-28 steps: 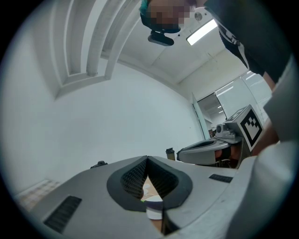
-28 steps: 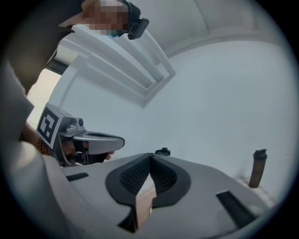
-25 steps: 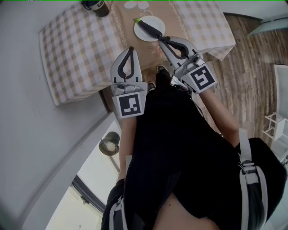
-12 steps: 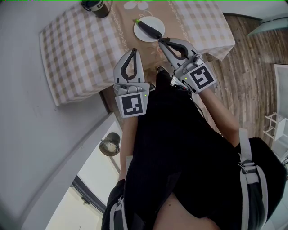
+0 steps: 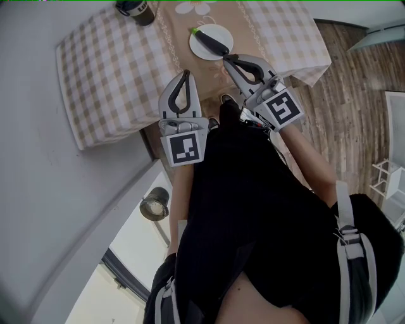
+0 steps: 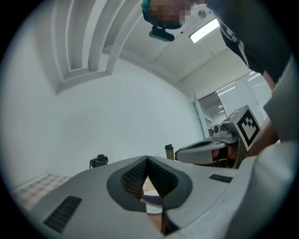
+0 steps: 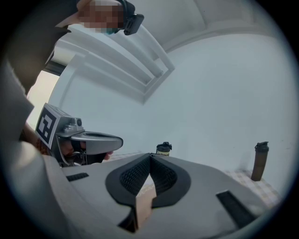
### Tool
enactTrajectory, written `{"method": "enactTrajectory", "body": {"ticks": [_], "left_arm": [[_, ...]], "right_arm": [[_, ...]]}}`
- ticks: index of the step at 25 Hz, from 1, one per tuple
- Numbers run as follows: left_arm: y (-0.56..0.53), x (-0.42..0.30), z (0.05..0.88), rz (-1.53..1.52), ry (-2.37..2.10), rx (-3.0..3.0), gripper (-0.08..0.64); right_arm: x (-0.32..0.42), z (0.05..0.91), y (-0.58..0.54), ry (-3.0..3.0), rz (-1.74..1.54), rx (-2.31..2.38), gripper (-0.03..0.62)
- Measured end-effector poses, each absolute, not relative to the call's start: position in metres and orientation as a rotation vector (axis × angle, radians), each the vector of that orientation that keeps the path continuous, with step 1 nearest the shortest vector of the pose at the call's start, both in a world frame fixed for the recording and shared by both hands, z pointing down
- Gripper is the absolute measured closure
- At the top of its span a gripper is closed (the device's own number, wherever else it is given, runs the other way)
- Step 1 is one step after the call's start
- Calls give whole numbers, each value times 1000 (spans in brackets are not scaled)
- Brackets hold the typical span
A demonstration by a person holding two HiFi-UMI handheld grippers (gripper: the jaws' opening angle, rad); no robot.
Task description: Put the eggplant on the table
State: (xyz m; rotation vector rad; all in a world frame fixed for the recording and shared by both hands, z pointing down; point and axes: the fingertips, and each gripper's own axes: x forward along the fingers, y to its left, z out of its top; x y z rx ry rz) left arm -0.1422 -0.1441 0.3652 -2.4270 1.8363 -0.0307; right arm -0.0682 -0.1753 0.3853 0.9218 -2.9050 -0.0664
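A dark purple eggplant with a green stem lies on a white plate on the beige runner of the checked-cloth table. My right gripper is shut and empty, its tips just at the plate's near edge, short of the eggplant. My left gripper hangs shut and empty over the table's near edge, left of the plate. In the left gripper view the jaws meet at the tip, with the right gripper's body beside them. The right gripper view shows its jaws closed too.
A dark bottle stands at the table's far left, and a flower-patterned mat lies beyond the plate. A tall bottle and a lidded cup show in the right gripper view. Wooden floor lies to the right, with a white rack.
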Motion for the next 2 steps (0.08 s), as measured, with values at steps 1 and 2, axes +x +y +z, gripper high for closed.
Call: {"method": "enactTrajectory", "body": {"ticks": [1,2], "left_arm": [[-146,-143,365,-34,1840,-2427,568],[-147,-144,365,-37,1844,-2427,568]], "right_arm": [[-68,385,-177,-2905,-63,920,588],[-69,386,-179,-2906,-59,918,588]]}}
